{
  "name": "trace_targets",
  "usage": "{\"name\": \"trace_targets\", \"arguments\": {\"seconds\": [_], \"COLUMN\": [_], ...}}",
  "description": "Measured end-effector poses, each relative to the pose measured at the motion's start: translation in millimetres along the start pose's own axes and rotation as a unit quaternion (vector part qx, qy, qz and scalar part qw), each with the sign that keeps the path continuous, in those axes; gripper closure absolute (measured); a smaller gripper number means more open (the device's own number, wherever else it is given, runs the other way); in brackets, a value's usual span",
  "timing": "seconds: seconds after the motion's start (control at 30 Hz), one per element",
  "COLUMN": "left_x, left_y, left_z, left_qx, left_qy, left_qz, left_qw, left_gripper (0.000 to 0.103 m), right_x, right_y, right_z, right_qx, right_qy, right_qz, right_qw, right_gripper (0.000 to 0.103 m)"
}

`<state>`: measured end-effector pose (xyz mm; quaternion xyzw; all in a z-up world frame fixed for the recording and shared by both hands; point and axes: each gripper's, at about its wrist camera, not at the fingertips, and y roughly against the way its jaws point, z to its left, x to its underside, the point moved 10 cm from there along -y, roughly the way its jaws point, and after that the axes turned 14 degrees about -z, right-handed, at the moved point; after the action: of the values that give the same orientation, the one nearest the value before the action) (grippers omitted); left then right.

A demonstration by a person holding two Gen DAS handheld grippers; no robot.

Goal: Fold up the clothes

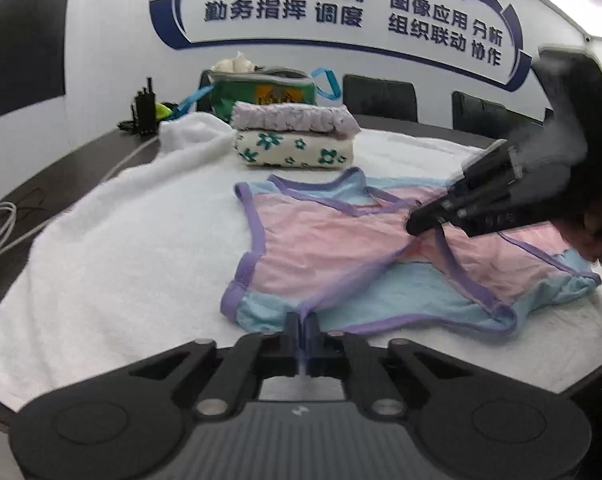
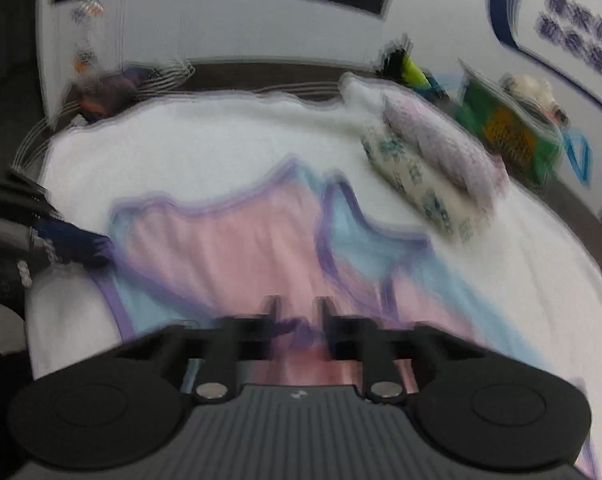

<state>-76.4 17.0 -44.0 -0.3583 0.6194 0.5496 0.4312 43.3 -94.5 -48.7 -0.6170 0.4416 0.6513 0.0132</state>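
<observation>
- Left gripper (image 1: 302, 322): fingers pressed together, pinching the purple-trimmed near hem of the garment (image 1: 325, 240); a thin fold of fabric runs up between the pads.
- Right gripper (image 1: 415, 226): seen from the left wrist view, its tips are closed on a purple strap edge near the garment's middle, fabric pulled into a slight ridge there.
- Right wrist view is heavily motion-blurred; the right fingers (image 2: 275, 308) look apart in it, with a bunch of purple trim between them. The blur makes that gap unreliable.
- Garment: pink body, light blue panels, purple binding; lies mostly flat and spread on the white towel (image 1: 113, 240), partly creased on its right side.
- Behind the garment, apart from it: stack of two folded items, a lilac one (image 1: 293, 117) on top of a cream one with teal flowers (image 1: 293, 150).
- Further back: green bag (image 1: 261, 88) with blue handles, a black radio (image 1: 144, 106) on the dark table (image 1: 53, 176).
- Wall with blue Chinese lettering (image 1: 285, 0) behind.
</observation>
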Motion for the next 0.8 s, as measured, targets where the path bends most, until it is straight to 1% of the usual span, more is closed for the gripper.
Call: {"name": "trace_targets", "arguments": {"seconds": [0.03,0.13,0.17,0.2,0.23,0.27,0.3,0.4,0.43,0.47,0.53,0.6,0.63,0.67,0.7,0.73,0.77,0.8], "left_x": [-0.3,-2.8,-4.9,-7.0,-10.0,-13.3,-18.8,-42.0,-48.5,-51.3,-43.1,-27.5,-23.2,-25.0,-30.9,-37.2,-45.5,-54.0], "left_y": [1.6,5.0,6.4,7.8,9.3,10.8,11.5,6.4,0.3,-9.5,-32.6,-48.7,-51.8,-50.4,-48.6,-46.8,-47.3,-47.9], "left_z": [-2.9,-8.6,-9.4,-10.3,-7.5,-4.3,0.5,10.9,9.3,4.9,-7.9,-12.9,-12.3,-12.7,-18.2,-24.2,-35.2,-46.7], "left_qx": [0.000,0.009,0.016,0.023,0.034,0.046,0.063,0.089,0.092,0.091,0.091,0.081,0.070,0.058,0.060,0.062,0.079,0.098], "left_qy": [-0.004,-0.005,-0.001,0.003,0.020,0.038,0.066,0.116,0.110,0.099,0.075,0.066,0.068,0.068,0.069,0.070,0.070,0.070], "left_qz": [-0.002,-0.003,-0.005,-0.008,-0.008,-0.008,-0.006,-0.018,-0.026,-0.025,0.014,0.048,0.053,0.043,0.034,0.024,0.011,-0.002], "left_qw": [1.0000,0.9999,0.9999,0.9997,0.9992,0.9982,0.9958,0.9892,0.9893,0.9906,0.9929,0.9934,0.9938,0.9950,0.9952,0.9953,0.9943,0.9927], "left_gripper": [0.102,0.101,0.097,0.093,0.083,0.075,0.075,0.074,0.073,0.072,0.075,0.075,0.076,0.076,0.076,0.075,0.070,0.067], "right_x": [7.1,9.2,6.9,6.0,5.8,5.6,6.1,10.5,12.1,16.5,31.4,48.4,52.9,55.0,57.1,60.5,65.0,70.2], "right_y": [1.9,12.6,17.2,21.8,26.0,30.2,34.7,54.3,61.0,62.9,59.3,61.1,69.4,81.7,94.1,106.7,119.7,128.5], "right_z": [-0.8,-5.3,-8.6,-11.2,-13.2,-15.2,-17.1,-19.6,-18.4,-14.6,-4.1,-0.3,-3.7,-9.9,-16.2,-27.7,-42.7,-55.7], "right_qx": [0.006,0.025,0.035,0.039,0.041,0.043,0.047,0.061,0.062,0.059,0.053,0.074,0.083,0.089,0.096,0.114,0.141,0.162], "right_qy": [-0.010,-0.036,-0.043,-0.048,-0.051,-0.055,-0.058,-0.087,-0.103,-0.119,-0.137,-0.126,-0.132,-0.145,-0.158,-0.173,-0.188,-0.202], "right_qz": [-0.002,-0.022,-0.033,-0.040,-0.044,-0.048,-0.053,-0.075,-0.085,-0.086,-0.068,-0.052,-0.059,-0.073,-0.088,-0.100,-0.111,-0.115], "right_qw": [1.000,0.999,0.998,0.997,0.997,0.996,0.996,0.992,0.989,0.987,0.987,0.988,0.986,0.983,0.979,0.973,0.966,0.959], "right_gripper": [0.101,0.101,0.101,0.098,0.096,0.088,0.083,0.083,0.083,0.084,0.086,0.086,0.085,0.085,0.082,0.079,0.077,0.077]}}
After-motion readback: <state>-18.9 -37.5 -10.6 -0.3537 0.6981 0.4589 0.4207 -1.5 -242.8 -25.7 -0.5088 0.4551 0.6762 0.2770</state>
